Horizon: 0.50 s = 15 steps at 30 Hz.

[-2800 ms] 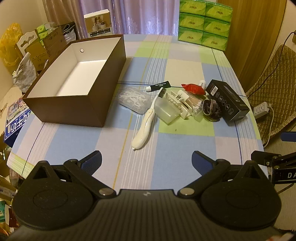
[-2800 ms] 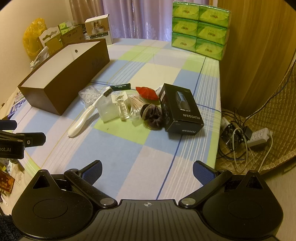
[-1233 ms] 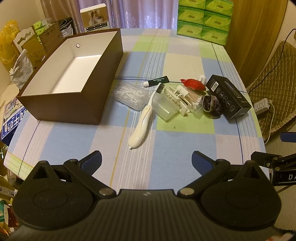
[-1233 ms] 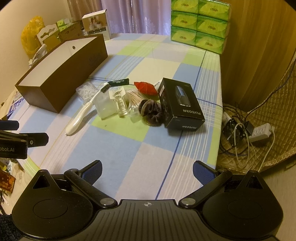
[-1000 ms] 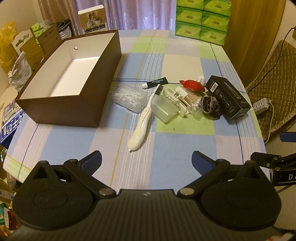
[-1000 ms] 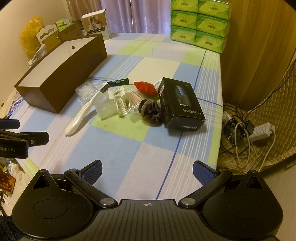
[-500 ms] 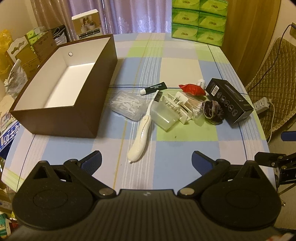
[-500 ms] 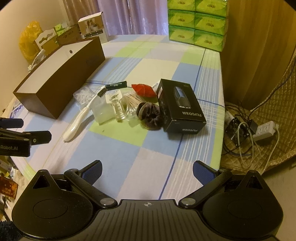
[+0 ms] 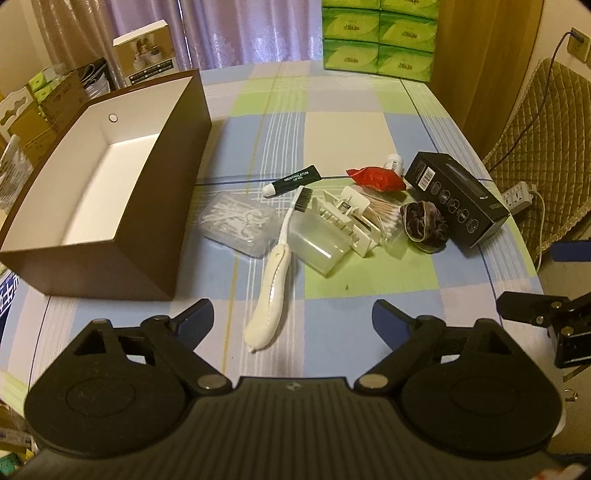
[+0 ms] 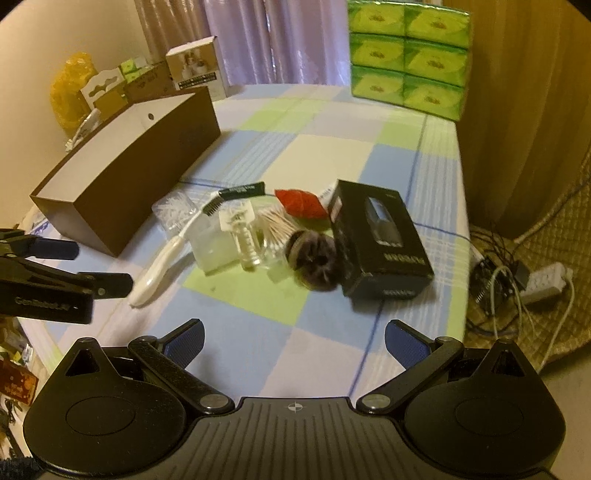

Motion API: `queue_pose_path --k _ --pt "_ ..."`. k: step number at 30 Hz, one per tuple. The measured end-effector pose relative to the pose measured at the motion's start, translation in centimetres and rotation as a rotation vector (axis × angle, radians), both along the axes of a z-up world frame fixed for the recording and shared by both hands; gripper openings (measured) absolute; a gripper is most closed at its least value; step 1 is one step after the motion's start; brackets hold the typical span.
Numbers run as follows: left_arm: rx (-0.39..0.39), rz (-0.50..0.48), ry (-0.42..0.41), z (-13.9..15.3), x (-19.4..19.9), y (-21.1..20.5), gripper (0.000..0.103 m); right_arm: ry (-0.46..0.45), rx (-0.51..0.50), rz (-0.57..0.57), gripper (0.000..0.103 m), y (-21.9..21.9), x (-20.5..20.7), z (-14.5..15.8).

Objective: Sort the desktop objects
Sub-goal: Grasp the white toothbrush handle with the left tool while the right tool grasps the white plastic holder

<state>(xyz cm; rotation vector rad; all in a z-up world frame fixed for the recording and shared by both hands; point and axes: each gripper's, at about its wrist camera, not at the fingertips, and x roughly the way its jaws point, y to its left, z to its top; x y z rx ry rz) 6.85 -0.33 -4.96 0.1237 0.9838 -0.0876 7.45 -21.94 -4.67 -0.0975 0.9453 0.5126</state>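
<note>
Above the near edge of the checked tablecloth (image 9: pixel 343 140): left gripper (image 9: pixel 293 317), jaws spread wide, empty, hovering just short of the white brush (image 9: pixel 275 273). Likewise spread and empty, right gripper (image 10: pixel 293 341), held over the near right part of the cloth, well short of the pile.

Left of the pile: brown box (image 9: pixel 110 177), open-topped, white inside, nothing in it, standing on the cloth.

Heaped mid-table, in a close cluster:
- white brush, handle toward the left gripper, dark bristles resting against the clear plastic container (image 9: pixel 319 240);
- clear bag of floss picks (image 9: pixel 238 221), just left of the brush neck, near the box's corner;
- dark lip-gel tube (image 9: pixel 293 179), lying behind the brush head;
- white clip-like piece (image 9: pixel 351 218), leaning across the container and on the cotton swabs (image 9: pixel 386 218);
- red packet (image 9: pixel 375 179), behind the swabs, with a small white cap (image 9: pixel 392 161) showing just beyond it;
- dark scrunchie (image 9: pixel 424 223), between the swabs and the black carton (image 9: pixel 456 203), touching or nearly touching the carton;
- black carton, lying flat at the right end of the cluster.

At the far end of the table: stacked green tissue packs (image 9: pixel 376 37). Beyond the box: a printed carton (image 9: pixel 142 53) in front of the curtains (image 9: pixel 240 33). Off the right edge, on the floor: white power strip (image 10: pixel 546 280) and tangled cables (image 10: pixel 495 280).
</note>
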Motion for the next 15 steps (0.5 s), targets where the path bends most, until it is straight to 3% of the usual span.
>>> queue_pose_path --k 8,15 --pt "0.016 -0.029 0.009 -1.6 2.7 0.6 0.077 -0.032 0.011 0.043 0.100 2.5 1.8 -0.9" --pt "0.017 -0.055 0.033 -3.5 5.1 1.2 0.065 -0.024 0.016 0.081 0.079 4.8 3.8 -2.3"
